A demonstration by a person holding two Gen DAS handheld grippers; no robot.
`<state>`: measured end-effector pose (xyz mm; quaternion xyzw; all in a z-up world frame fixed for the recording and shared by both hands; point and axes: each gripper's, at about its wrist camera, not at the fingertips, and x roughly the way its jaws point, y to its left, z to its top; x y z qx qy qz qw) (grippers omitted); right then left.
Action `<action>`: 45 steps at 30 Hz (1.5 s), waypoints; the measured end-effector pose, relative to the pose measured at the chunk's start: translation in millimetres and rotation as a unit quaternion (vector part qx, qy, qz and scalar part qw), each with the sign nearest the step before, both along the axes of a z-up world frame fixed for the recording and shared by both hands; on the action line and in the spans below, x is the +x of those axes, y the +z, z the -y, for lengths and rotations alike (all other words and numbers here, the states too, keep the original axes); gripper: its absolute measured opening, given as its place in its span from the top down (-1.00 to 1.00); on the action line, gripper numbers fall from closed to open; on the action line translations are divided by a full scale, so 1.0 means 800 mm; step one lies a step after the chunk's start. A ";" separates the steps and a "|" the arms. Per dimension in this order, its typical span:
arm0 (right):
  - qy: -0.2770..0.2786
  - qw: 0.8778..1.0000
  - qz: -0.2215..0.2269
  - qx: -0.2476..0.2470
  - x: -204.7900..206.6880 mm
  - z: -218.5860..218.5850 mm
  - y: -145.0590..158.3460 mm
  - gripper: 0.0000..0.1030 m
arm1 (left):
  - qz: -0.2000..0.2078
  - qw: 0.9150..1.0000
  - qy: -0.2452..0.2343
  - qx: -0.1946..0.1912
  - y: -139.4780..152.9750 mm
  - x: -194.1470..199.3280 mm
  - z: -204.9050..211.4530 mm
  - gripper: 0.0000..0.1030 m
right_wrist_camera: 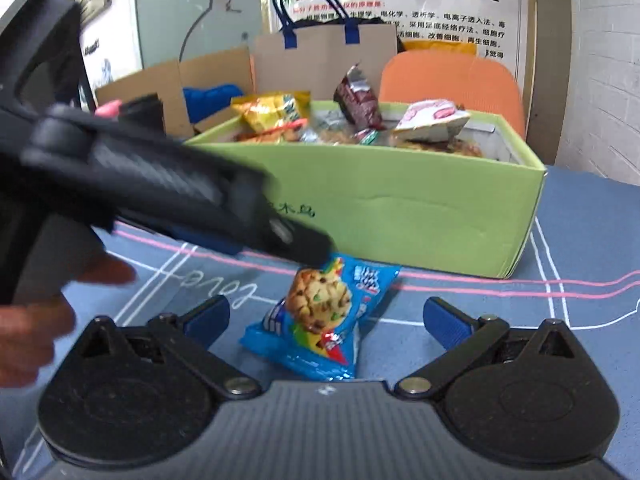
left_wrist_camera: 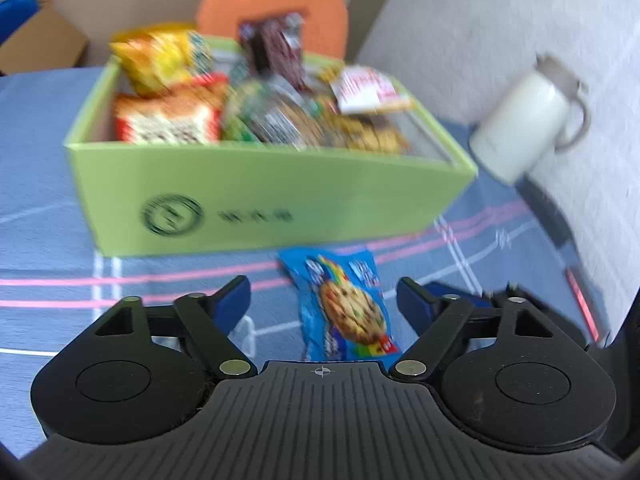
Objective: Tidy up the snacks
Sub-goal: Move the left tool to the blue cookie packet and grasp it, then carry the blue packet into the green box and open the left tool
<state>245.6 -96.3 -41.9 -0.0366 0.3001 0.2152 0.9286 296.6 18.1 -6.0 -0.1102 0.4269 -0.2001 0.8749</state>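
Showing white jug (left_wrist_camera: 524, 120) only left wrist; cookie packet (right_wrist_camera: 316, 320) both.

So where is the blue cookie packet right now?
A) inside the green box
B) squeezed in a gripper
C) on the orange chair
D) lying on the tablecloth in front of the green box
D: the blue cookie packet lies flat on the blue tablecloth in front of the green box, and both the left gripper and right gripper are open around it.
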 end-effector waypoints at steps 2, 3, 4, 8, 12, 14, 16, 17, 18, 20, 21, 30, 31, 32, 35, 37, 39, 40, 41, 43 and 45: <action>0.002 1.000 -0.005 -0.007 -0.009 -0.002 -0.001 -0.99 | -0.021 1.000 -0.015 0.011 -0.011 0.005 0.012 -0.13; 0.003 1.000 -0.010 -0.011 -0.006 -0.004 -0.003 -0.99 | -0.030 0.999 -0.017 0.014 -0.015 0.006 0.016 -0.11; 0.005 1.000 -0.012 -0.012 -0.003 -0.004 -0.004 -0.98 | -0.024 0.999 -0.017 0.017 -0.016 0.007 0.019 -0.11; 0.022 0.999 -0.018 -0.015 -0.009 -0.002 -0.011 -0.76 | -0.019 0.999 -0.015 0.027 -0.018 0.004 0.023 0.55; 0.038 0.999 0.002 -0.016 -0.033 -0.007 -0.002 -0.31 | -0.004 0.999 -0.020 0.047 -0.008 -0.014 0.029 0.68; 0.037 0.999 0.021 -0.008 -0.050 -0.003 0.012 -0.32 | 0.018 0.998 -0.020 0.049 0.007 -0.033 0.029 0.68; 0.037 0.998 0.054 -0.003 -0.065 0.002 0.034 -0.34 | 0.046 0.998 -0.017 0.042 0.032 -0.049 0.027 0.67; 0.040 0.997 0.071 0.000 -0.068 0.004 0.048 -0.38 | 0.063 0.997 -0.017 0.036 0.047 -0.053 0.026 0.66; 0.040 0.995 0.088 0.000 -0.066 0.006 0.063 -0.43 | 0.077 0.997 -0.017 0.029 0.063 -0.052 0.025 0.66; 0.041 0.992 0.122 -0.006 -0.049 0.008 0.093 -0.43 | 0.106 0.994 -0.015 0.022 0.096 -0.038 0.025 0.65; 0.040 0.990 0.132 -0.006 -0.033 0.010 0.106 -0.43 | 0.118 0.993 -0.013 0.021 0.109 -0.025 0.026 0.65; 0.024 0.996 0.090 -0.005 0.127 0.016 0.116 -0.43 | 0.085 0.996 0.015 0.034 0.125 0.131 0.035 0.64; 0.023 0.997 0.078 -0.010 0.141 0.016 0.108 -0.43 | 0.073 0.997 0.014 0.036 0.117 0.147 0.037 0.65; 0.024 0.998 0.064 -0.017 0.154 0.014 0.100 -0.42 | 0.060 0.997 0.013 0.039 0.104 0.161 0.039 0.65; 0.032 0.998 0.045 -0.039 0.176 0.012 0.074 -0.51 | 0.020 0.999 0.009 0.034 0.064 0.185 0.039 0.48; 0.035 0.996 0.056 -0.060 0.175 0.009 0.072 -0.59 | 0.003 1.000 0.010 -0.009 0.052 0.192 0.026 0.42; 0.039 0.996 0.059 -0.051 0.175 0.011 0.073 -0.70 | 0.000 0.999 0.012 -0.042 0.050 0.197 0.012 0.37; 0.034 0.997 0.059 -0.043 0.173 0.014 0.074 -0.81 | 0.005 0.999 0.013 -0.052 0.051 0.196 0.007 0.28; 0.026 0.997 0.065 -0.036 0.169 0.019 0.077 -0.84 | 0.013 0.998 0.015 -0.058 0.054 0.191 0.003 0.12; 0.012 0.996 0.084 -0.015 0.153 0.032 0.086 -0.82 | 0.044 0.996 0.019 -0.070 0.067 0.176 -0.008 -0.27; 0.003 0.995 0.102 0.010 0.131 0.049 0.096 -0.83 | 0.089 0.993 0.032 -0.070 0.087 0.153 -0.019 -0.58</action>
